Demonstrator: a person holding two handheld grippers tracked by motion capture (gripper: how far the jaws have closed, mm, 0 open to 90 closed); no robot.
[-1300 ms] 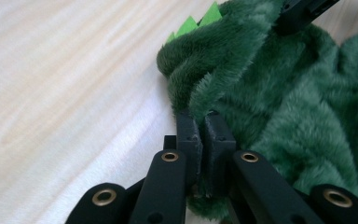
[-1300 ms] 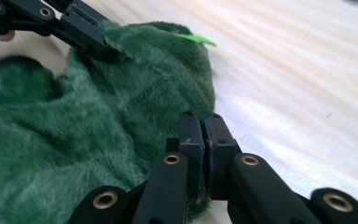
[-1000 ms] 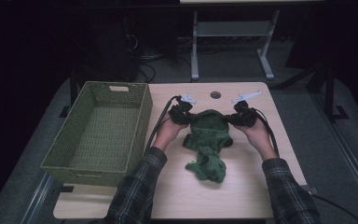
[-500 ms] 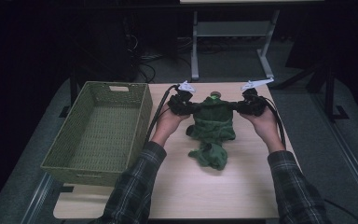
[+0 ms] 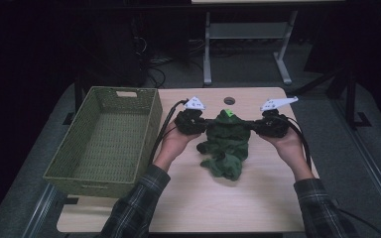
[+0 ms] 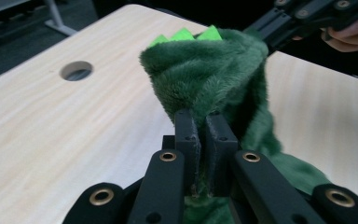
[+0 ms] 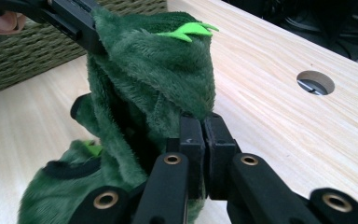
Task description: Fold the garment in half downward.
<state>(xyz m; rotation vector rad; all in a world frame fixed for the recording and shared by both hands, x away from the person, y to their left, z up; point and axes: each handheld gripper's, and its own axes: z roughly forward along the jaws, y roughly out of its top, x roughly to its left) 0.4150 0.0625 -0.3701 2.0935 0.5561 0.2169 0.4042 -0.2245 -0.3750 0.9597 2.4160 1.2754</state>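
Left gripper (image 5: 202, 124) clamped on one upper edge of the green plush garment (image 5: 226, 144), jaws pressed together with fleece pinched between the pads, as seen close up in the left gripper view (image 6: 200, 123). Right gripper (image 5: 254, 125) likewise pinched tight on the opposite upper edge, pads meeting over a fold of the fabric (image 7: 204, 122). Garment stretched between the two, top edge raised off the wooden table (image 5: 258, 198), bright green spikes (image 6: 184, 34) standing along the crest, lower part crumpled and resting on the tabletop toward the person's side. Left hand (image 5: 173, 144) and right hand (image 5: 288, 145) under the gripper bodies, plaid sleeves (image 5: 134, 210) entering from the near edge.

Woven basket (image 5: 104, 139) to the left, just beside the left hand, its right wall near the trailing cable (image 5: 161, 136); inside bare of laundry. Round cable hole (image 5: 229, 100) in the tabletop just beyond the garment's crest, near the far edge. Wide bare wood between the garment's lower end and the near table edge; a narrower strip between the right hand and the right table edge. Far edge close behind both grippers, with a metal stand (image 5: 245, 44) on the floor beyond it. Bare tabletop on the far side of the left gripper out to the far corner, as shown in the left gripper view.
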